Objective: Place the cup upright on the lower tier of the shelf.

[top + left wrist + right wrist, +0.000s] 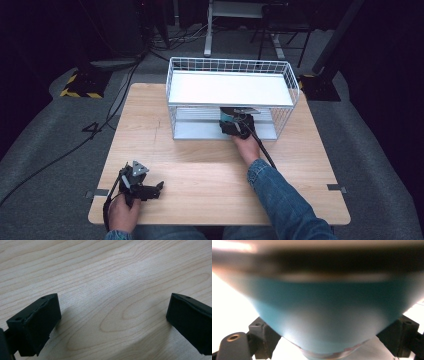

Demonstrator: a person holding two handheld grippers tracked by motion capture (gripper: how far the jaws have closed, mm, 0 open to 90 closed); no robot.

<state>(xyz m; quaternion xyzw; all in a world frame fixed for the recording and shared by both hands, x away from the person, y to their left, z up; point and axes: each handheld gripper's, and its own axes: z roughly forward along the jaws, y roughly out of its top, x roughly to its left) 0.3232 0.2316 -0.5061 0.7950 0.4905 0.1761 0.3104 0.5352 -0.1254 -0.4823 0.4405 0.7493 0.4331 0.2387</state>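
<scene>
Wooden tabletop [200, 165] with a white wire rack [230, 95] at its far side, two levels: a flat white upper shelf [230, 87] and a lower shelf [200, 127] beneath it. Right gripper [235, 122] is reached into the rack's lower level from the front, right hand [246, 146] and denim sleeve [280, 195] trailing back toward the near edge, cable running along the forearm. In the right gripper view a teal bowl-shaped object [327, 315] sits very close and blurred, wide at top, narrowing to a base at the bottom, with a black jaw on either side of it; jaws look clenched on the teal bowl-shaped object, though contact itself is hidden by blur. In the high view a bit of teal shows at the gripper's tip under the upper shelf. Left gripper [142, 187] rests low over the near-left part of the tabletop, held by the left hand [122, 212], grey three-cornered plate on top. Left gripper view: jaws spread wide, released, bare wood grain between them, nothing held.
</scene>
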